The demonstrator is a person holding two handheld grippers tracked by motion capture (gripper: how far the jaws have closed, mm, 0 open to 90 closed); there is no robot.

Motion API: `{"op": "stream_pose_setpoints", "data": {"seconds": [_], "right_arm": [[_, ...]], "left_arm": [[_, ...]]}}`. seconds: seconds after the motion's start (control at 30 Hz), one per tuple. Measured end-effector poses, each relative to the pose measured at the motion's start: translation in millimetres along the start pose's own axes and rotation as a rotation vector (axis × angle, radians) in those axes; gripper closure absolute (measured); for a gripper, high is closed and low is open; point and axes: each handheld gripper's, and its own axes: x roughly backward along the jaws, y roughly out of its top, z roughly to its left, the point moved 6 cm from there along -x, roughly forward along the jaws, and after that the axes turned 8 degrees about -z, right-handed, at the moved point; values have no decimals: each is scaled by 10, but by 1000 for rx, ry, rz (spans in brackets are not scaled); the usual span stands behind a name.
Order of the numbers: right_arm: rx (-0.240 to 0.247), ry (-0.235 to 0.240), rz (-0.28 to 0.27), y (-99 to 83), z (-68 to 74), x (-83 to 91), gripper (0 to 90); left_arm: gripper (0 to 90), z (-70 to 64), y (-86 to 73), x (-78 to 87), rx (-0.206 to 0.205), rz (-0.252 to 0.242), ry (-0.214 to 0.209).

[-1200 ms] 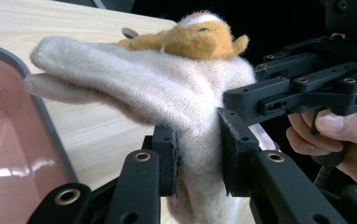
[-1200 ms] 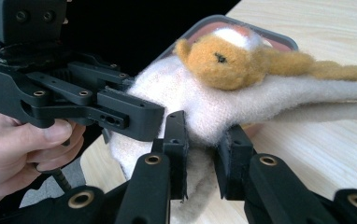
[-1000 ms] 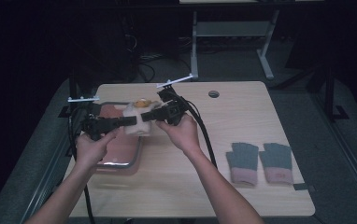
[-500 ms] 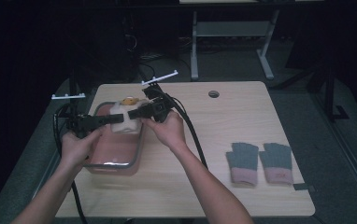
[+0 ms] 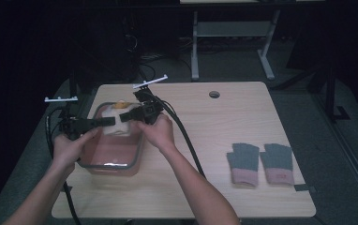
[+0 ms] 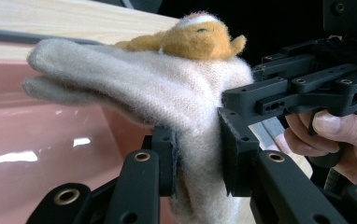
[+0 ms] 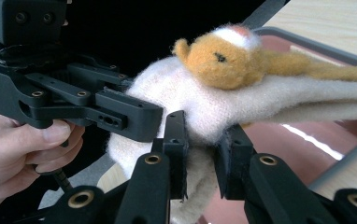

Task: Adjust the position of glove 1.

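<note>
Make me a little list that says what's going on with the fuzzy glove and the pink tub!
held thing: cream glove with an orange animal on it
left gripper: shut on the glove
right gripper: shut on the glove
glove's place: above the pink tub
also on table: two grey gloves, lying flat

no readable text, labels, brands, numbers or signs on anything

The high view looks forward and down from above the near edge, taking in the whole bench (image 5: 224, 122). Each gripper view sits very close behind its own tongs, facing the other across the pink tray (image 5: 103, 164); both share the cream mitten (image 6: 167, 93) with its orange toy animal (image 7: 223, 56).
</note>
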Motion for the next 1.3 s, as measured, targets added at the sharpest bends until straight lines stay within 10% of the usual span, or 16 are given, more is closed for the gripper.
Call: {"op": "stream_pose_setpoints", "data": {"seconds": [0.53, 0.67, 1.3], "right_arm": [[-67, 17, 58, -192, -162, -413, 758], [-85, -9, 102, -310, -233, -562, 756], [-129, -63, 232, -606, -405, -776, 726]], "left_arm": [[698, 378, -193, -16, 75, 66, 51], [700, 471, -273, -81, 49, 145, 120], [700, 675, -537, -260, 63, 317, 204]]}}
